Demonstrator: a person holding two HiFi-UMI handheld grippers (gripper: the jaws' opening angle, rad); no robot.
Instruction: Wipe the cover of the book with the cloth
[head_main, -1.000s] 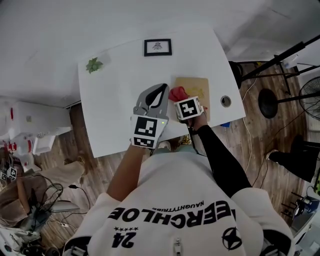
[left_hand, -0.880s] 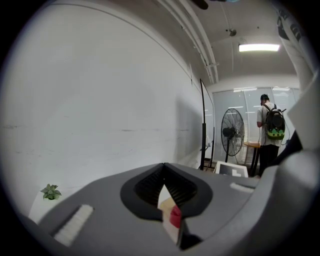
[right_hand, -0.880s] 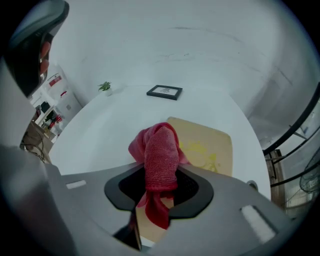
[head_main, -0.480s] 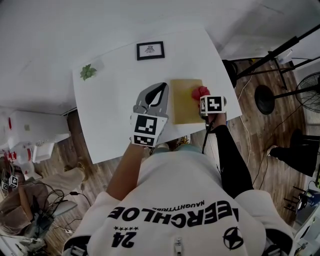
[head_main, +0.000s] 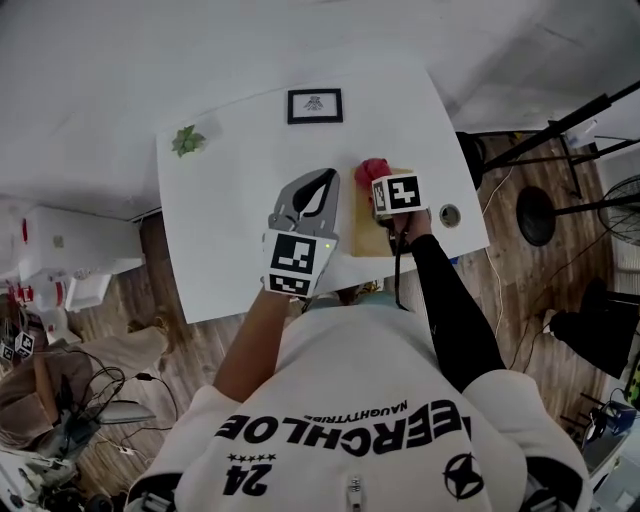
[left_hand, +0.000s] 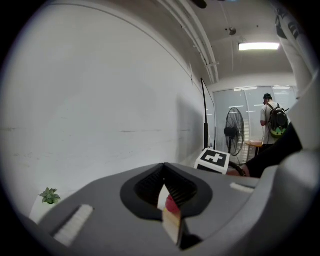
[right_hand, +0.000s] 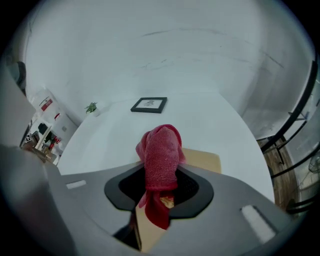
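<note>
Cloth clamped in right claw points forward along book's long axis

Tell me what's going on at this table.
A person stands at a white table with a tool in each hand. The right tool is shut on a red cloth and holds it at the far end of a tan book that lies flat near the table's front edge. The left tool hovers beside the book's left side, jaws together and holding nothing.
</note>
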